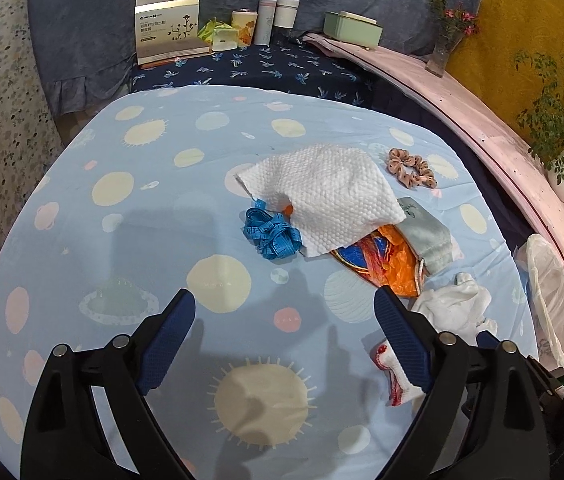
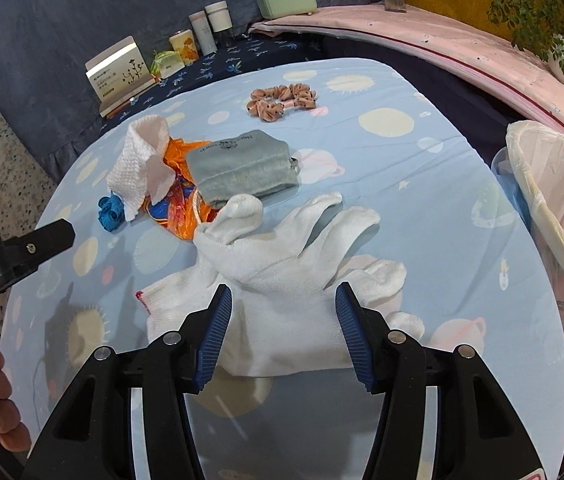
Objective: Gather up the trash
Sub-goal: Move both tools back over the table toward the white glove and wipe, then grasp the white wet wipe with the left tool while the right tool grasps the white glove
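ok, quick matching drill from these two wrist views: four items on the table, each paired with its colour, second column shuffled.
Items:
1. scrunchie
2. tape measure
3. gloves
4. plastic wrapper

Colours:
A. white
B. orange
C. pink-brown
D. blue

Pairs: 1-C, 2-D, 3-A, 4-B

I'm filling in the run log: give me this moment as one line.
left gripper: open, above sheet, empty | right gripper: open, fingers straddling white gloves | lined bin: at right edge | paper towel: not collected
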The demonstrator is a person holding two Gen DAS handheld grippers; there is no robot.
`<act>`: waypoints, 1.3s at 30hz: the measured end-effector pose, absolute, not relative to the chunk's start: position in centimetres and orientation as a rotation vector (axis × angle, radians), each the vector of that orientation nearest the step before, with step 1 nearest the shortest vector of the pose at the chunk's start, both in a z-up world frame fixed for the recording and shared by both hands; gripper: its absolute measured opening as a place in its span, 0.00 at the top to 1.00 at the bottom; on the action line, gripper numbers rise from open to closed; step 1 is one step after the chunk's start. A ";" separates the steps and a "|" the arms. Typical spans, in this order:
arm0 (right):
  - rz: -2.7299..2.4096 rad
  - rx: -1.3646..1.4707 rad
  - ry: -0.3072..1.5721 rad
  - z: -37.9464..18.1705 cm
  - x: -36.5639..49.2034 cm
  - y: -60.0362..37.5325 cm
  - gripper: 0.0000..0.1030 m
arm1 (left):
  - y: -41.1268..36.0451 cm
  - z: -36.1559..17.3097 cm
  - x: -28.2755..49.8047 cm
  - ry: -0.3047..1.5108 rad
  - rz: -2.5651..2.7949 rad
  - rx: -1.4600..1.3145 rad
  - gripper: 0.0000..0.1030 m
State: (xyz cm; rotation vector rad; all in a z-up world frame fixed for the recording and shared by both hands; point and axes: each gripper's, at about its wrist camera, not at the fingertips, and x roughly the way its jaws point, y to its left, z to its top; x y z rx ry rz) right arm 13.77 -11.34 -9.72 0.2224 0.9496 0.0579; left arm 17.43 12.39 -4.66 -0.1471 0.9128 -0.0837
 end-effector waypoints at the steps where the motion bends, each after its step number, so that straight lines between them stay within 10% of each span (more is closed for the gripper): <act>1: 0.055 0.222 0.950 -9.9 13.8 -11.3 0.49 | 12.5 -4.7 17.5 0.913 -0.083 -0.146 0.16; 10: 0.016 0.143 0.940 -10.0 13.5 -11.4 0.94 | 12.5 -4.9 18.0 0.922 -0.086 -0.149 0.16; 31: 0.016 0.232 0.696 -0.3 15.3 -15.4 0.95 | 7.9 -3.2 24.0 0.876 -0.137 -0.093 0.10; 39: 0.026 0.240 0.682 -0.1 16.4 -15.4 0.95 | 7.0 -4.9 26.6 0.931 -0.156 -0.080 0.48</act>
